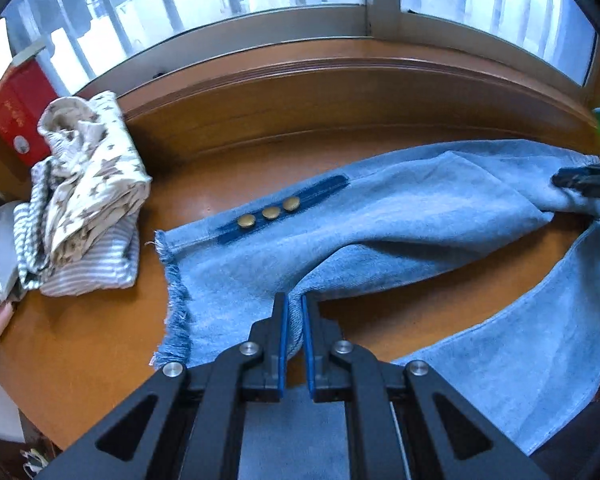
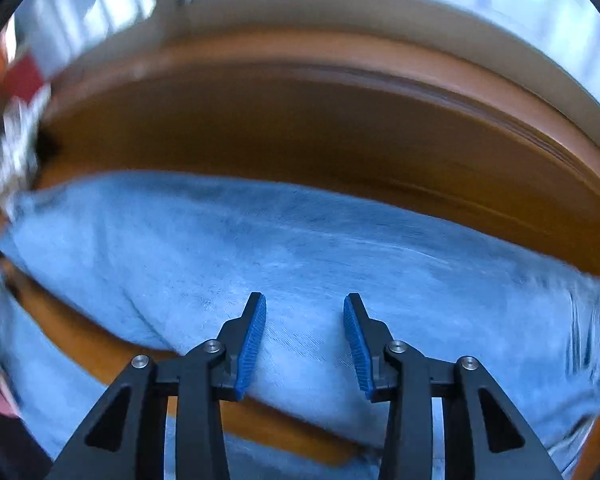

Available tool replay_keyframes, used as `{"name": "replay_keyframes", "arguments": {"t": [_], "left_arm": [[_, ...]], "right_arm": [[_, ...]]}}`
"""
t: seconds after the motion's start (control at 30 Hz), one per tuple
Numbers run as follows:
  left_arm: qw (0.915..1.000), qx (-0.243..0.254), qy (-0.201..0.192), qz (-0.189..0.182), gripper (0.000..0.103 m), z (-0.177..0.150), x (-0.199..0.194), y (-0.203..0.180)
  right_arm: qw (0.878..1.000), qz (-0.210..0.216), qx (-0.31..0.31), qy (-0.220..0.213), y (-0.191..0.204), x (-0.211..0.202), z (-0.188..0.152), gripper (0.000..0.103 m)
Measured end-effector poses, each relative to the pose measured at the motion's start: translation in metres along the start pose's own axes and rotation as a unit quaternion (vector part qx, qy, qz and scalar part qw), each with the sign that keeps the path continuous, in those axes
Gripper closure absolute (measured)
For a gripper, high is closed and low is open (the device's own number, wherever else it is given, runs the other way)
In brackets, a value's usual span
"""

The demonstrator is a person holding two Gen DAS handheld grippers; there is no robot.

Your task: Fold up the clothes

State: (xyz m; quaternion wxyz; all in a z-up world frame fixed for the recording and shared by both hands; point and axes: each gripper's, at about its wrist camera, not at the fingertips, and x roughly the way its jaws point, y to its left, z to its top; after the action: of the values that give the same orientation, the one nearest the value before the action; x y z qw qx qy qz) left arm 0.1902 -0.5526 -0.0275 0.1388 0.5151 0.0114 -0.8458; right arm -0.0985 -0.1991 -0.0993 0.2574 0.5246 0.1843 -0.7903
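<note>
The left gripper point(image 1: 294, 308) pinches a fold of the pale blue frayed-hem denim jeans point(image 1: 400, 216) lying on the brown wooden table point(image 1: 80, 340) ahead of it, a thin hold likely to slip, while the right gripper point(image 2: 305, 312) hovers half-open over the denim, gripping nothing.

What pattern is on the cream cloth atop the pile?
Brown stars, clearest in the left wrist view.

Counts on the table
One jeans point(image 1: 400, 216), three studs point(image 1: 271, 212), one red box point(image 1: 16, 116), perhaps three folded garments point(image 1: 88, 200)
</note>
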Motion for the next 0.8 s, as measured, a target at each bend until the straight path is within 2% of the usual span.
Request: {"name": "replay_keyframes", "arguments": {"t": [0.07, 0.17, 0.3, 0.4, 0.5, 0.57, 0.67, 0.73, 0.8], "left_arm": [[0.9999, -0.006, 0.0, 0.011, 0.097, -0.004, -0.001, 0.004], [0.9996, -0.012, 0.005, 0.024, 0.097, -0.011, -0.007, 0.012], [0.9997, -0.012, 0.016, 0.015, 0.097, -0.021, -0.004, 0.016], [0.9997, 0.011, 0.022, -0.007, 0.097, -0.026, 0.0, 0.011], [0.9987, 0.004, 0.013, -0.048, 0.094, -0.025, -0.008, 0.018], [0.9969, -0.019, -0.005, -0.077, 0.089, -0.021, -0.019, 0.029], [0.9911, -0.056, -0.046, -0.112, 0.072, -0.008, -0.031, 0.047], [0.9903, -0.057, -0.059, -0.113, 0.07, 0.004, -0.023, 0.048], [0.9918, -0.045, -0.05, -0.109, 0.07, 0.017, -0.001, 0.043]], "right_arm": [[1.0, -0.018, -0.002, 0.02, 0.004, 0.019, 0.012, 0.064], [0.999, -0.035, 0.04, 0.009, -0.009, 0.027, 0.033, 0.064], [0.995, -0.067, 0.068, -0.013, -0.019, 0.035, 0.051, 0.064], [0.993, -0.089, 0.077, -0.029, -0.017, 0.037, 0.055, 0.064], [0.989, -0.106, 0.097, -0.033, -0.016, 0.027, 0.047, 0.064], [0.988, -0.085, 0.101, -0.075, -0.004, -0.004, 0.027, 0.064], [0.989, -0.009, 0.08, -0.121, 0.023, -0.045, -0.007, 0.063], [0.991, 0.044, 0.049, -0.112, 0.045, -0.051, -0.027, 0.063], [0.994, 0.064, 0.015, -0.081, 0.065, -0.039, -0.038, 0.063]]}}
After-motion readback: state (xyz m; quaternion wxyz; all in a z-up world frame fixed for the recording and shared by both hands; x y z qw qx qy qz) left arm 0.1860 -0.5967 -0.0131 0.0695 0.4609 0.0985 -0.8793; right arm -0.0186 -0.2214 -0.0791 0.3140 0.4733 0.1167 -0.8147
